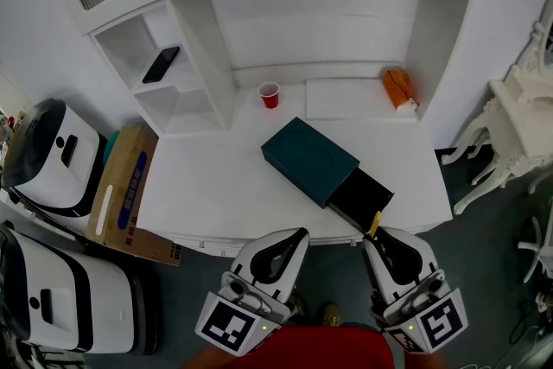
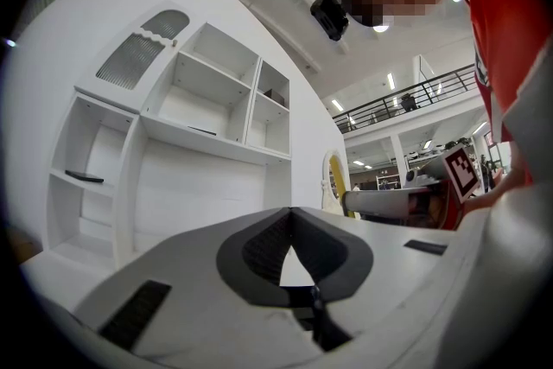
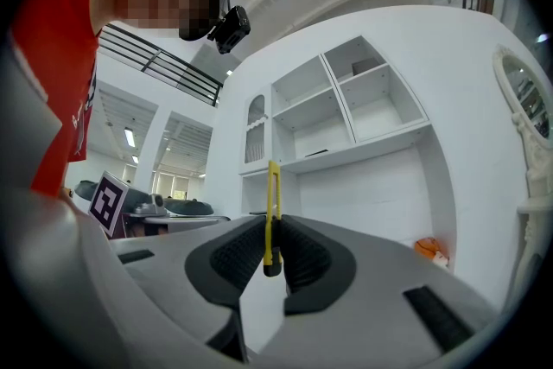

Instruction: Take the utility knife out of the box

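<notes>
Grip on utility knife (image 3: 271, 216): right gripper (image 3: 270, 225) clamped on it, yellow body upright between pads, beside near corner of open drawer (image 1: 361, 199) of dark box (image 1: 309, 160). Left gripper (image 2: 291, 216) pinched together, empty. Hold squeeze steady; draw back level; avoid clipping drawer lip; no tilting.

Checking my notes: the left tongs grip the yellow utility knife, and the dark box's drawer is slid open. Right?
Not quite. The right tongs grip the yellow utility knife, as the right gripper view shows. The left tongs are shut with nothing between them. The rest stands.
</notes>
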A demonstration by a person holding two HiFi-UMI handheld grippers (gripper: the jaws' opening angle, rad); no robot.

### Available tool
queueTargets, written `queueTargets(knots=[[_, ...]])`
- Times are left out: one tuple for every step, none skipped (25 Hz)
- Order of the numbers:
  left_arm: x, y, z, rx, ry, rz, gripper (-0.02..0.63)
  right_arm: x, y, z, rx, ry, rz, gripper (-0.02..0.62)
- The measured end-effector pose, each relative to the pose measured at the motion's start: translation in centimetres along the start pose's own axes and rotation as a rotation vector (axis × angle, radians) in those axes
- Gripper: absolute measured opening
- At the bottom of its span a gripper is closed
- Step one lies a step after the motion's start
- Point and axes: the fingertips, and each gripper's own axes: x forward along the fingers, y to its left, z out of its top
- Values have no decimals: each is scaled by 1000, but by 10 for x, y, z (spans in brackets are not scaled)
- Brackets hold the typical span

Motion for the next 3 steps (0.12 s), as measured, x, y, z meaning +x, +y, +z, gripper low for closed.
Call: queueTargets(knots=[[0,1,0,0,0,1,8,0,0,0,1,1,-1,67],[0,1,0,0,1,1,8,1,0,0,3,3,-2,67],[0,2,0,0,3,1,8,2,-1,0,4,4,-2,67]])
